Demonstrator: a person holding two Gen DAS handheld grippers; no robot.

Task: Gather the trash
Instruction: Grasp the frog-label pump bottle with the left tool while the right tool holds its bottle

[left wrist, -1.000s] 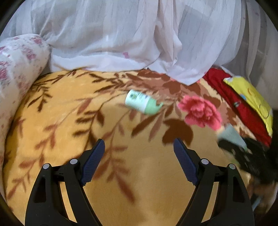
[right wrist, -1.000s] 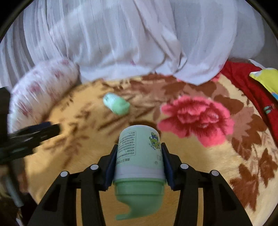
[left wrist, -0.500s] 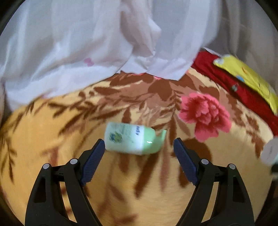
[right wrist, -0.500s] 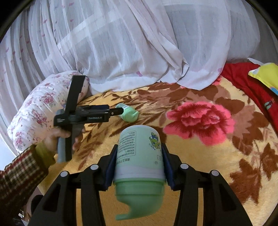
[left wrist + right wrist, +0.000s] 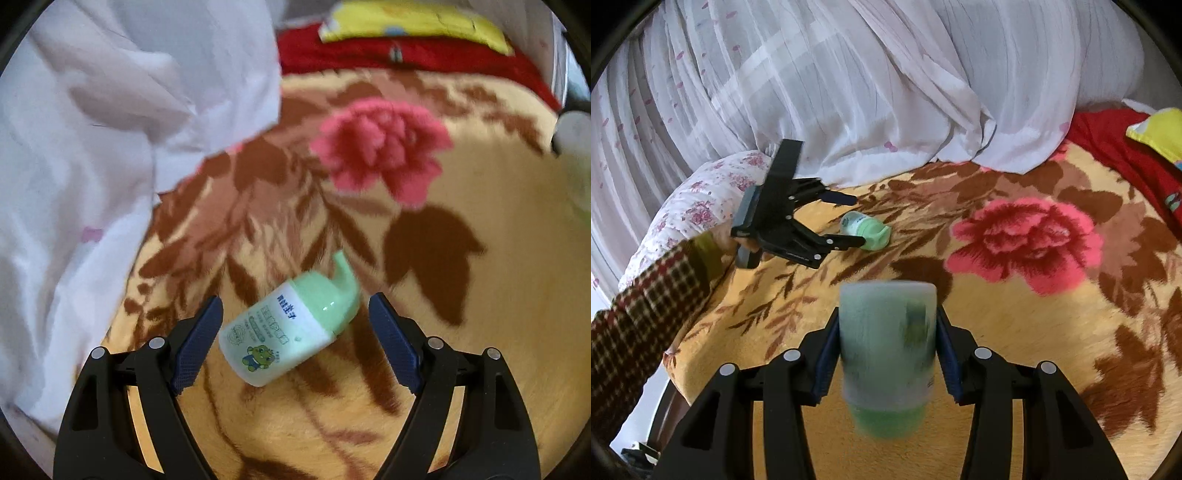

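Observation:
A small white bottle with a green cap (image 5: 291, 321) lies on its side on the flowered blanket (image 5: 461, 369). My left gripper (image 5: 295, 341) is open, its two fingers on either side of the bottle without touching it. In the right wrist view the same bottle (image 5: 866, 230) lies between the left gripper's fingers (image 5: 846, 242). My right gripper (image 5: 886, 354) is shut on a second green-capped bottle (image 5: 888, 350), cap toward the camera, blurred. That second bottle shows blurred at the right edge of the left wrist view (image 5: 574, 147).
White sheer curtain (image 5: 886, 92) hangs over the back of the bed. A floral pillow (image 5: 698, 199) lies at the left. Red cloth (image 5: 406, 55) and a yellow cushion (image 5: 406, 22) lie at the far right. The bed edge (image 5: 676, 373) drops off at left.
My left gripper moved forward and turned, so the lying bottle now sits between its open fingers. The bottle in my right gripper has become blurred and sits slightly lower.

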